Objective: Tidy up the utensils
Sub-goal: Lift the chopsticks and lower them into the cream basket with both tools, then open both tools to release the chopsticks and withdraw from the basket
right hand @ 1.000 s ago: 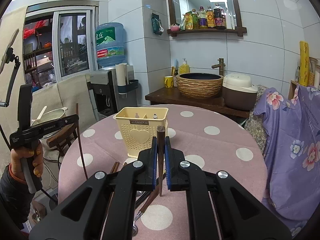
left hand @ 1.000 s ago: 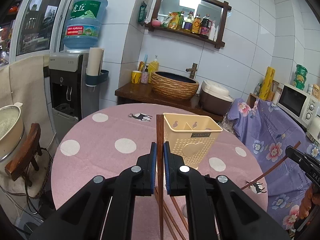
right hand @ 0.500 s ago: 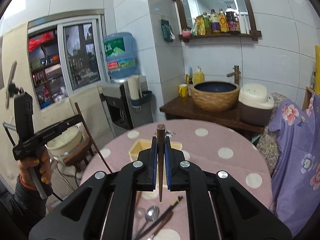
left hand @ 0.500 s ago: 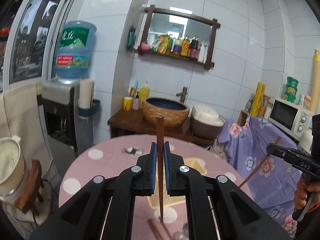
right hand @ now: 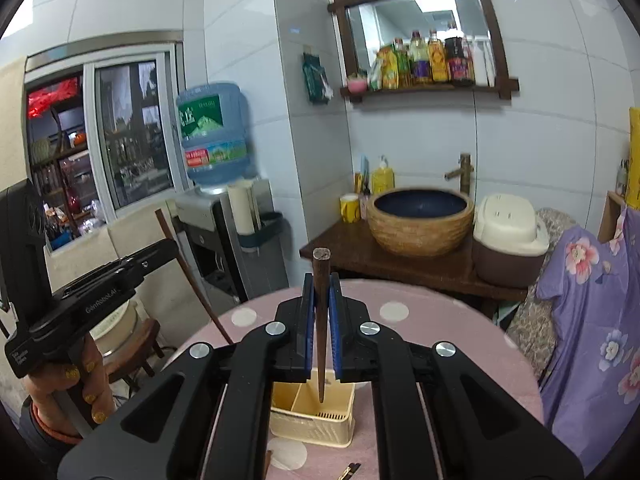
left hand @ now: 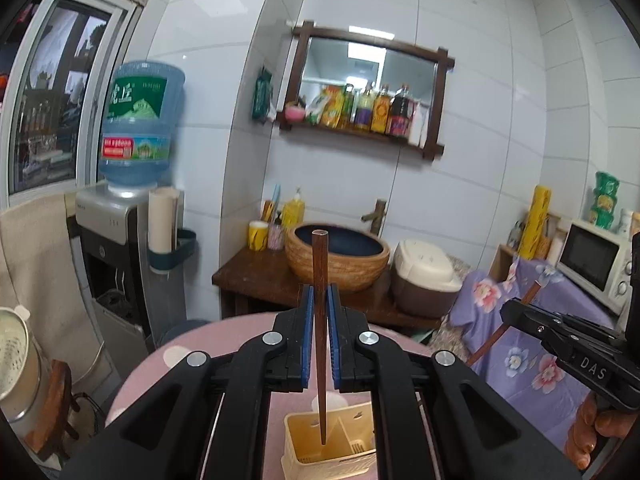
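My left gripper [left hand: 320,304] is shut on a dark wooden chopstick [left hand: 319,280] that stands upright, thin tip down over the cream plastic utensil holder [left hand: 304,446] on the pink dotted table [left hand: 192,356]. My right gripper [right hand: 321,292] is shut on a second chopstick [right hand: 321,280], also upright, its tip above the same holder [right hand: 312,424]. Each gripper appears in the other's view: the right one [left hand: 516,314] at the right edge, the left one [right hand: 170,246] at the left, each in a hand and each with its chopstick slanting down.
Behind the table stands a dark wooden counter [right hand: 360,252] with a woven basin [right hand: 420,220] and a rice cooker [right hand: 508,236]. A water dispenser [left hand: 116,240] is at the left, a flowered purple cloth [right hand: 592,320] at the right. A utensil tip [right hand: 349,470] lies on the table.
Both grippers have risen with their chopsticks. The holder has dropped from the middle of each view to the bottom, and the chopstick tips now hang above it.
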Available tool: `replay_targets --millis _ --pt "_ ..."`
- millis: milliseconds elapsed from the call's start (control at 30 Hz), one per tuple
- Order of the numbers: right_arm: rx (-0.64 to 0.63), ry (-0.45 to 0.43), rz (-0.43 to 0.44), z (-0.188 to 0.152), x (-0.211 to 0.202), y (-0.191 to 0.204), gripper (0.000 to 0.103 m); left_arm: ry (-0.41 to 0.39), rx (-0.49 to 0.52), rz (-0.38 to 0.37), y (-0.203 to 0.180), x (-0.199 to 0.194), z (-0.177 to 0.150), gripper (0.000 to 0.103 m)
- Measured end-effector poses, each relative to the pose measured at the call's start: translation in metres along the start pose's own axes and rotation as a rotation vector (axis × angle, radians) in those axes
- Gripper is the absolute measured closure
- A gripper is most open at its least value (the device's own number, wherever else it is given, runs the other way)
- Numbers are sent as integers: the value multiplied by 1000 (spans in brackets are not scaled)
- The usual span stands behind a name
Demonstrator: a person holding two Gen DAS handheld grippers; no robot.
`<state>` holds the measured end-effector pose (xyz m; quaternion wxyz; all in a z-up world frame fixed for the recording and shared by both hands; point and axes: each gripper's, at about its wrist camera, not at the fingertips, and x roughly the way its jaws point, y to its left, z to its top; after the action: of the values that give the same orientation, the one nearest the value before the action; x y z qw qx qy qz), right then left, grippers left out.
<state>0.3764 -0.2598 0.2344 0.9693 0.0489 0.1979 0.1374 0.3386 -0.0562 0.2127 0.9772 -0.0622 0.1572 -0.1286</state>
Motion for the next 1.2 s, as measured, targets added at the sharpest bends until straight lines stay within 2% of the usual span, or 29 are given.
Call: replay_targets --millis 167,333,500,667,733,767,800,867,933,1000,1100,1200 --pt "4 81 -15 -33 39 -3 96 107 -22 21 8 35 -39 95" --pt "22 132 -23 -53 60 -7 96 168 -34 35 15 52 -58 95" --pt "38 124 -27 -59 65 -11 95 211 -57 34 21 62 -70 95" --pt "53 121 -29 -65 66 -15 93 220 -75 31 24 62 -78 93" --pt "50 111 -40 -70 64 -16 78 216 -63 31 22 57 -81 74" --pt "57 106 -45 -71 62 -17 54 205 -66 31 22 53 -82 51" --pt "67 91 -52 -74 59 -19 44 183 -74 29 23 47 -83 35" --pt "74 67 -63 -79 52 -22 40 139 -91 34 26 33 -86 31" --pt "70 67 -76 -86 47 -23 40 142 -84 33 27 23 -91 27" --pt "75 64 -97 -97 39 -25 40 155 -88 41 30 13 -101 21" --pt "48 72 -140 -120 29 -25 40 182 -101 69 38 -3 -123 20" --pt "19 121 -177 -153 23 -23 40 239 -87 98 45 -12 -150 20"
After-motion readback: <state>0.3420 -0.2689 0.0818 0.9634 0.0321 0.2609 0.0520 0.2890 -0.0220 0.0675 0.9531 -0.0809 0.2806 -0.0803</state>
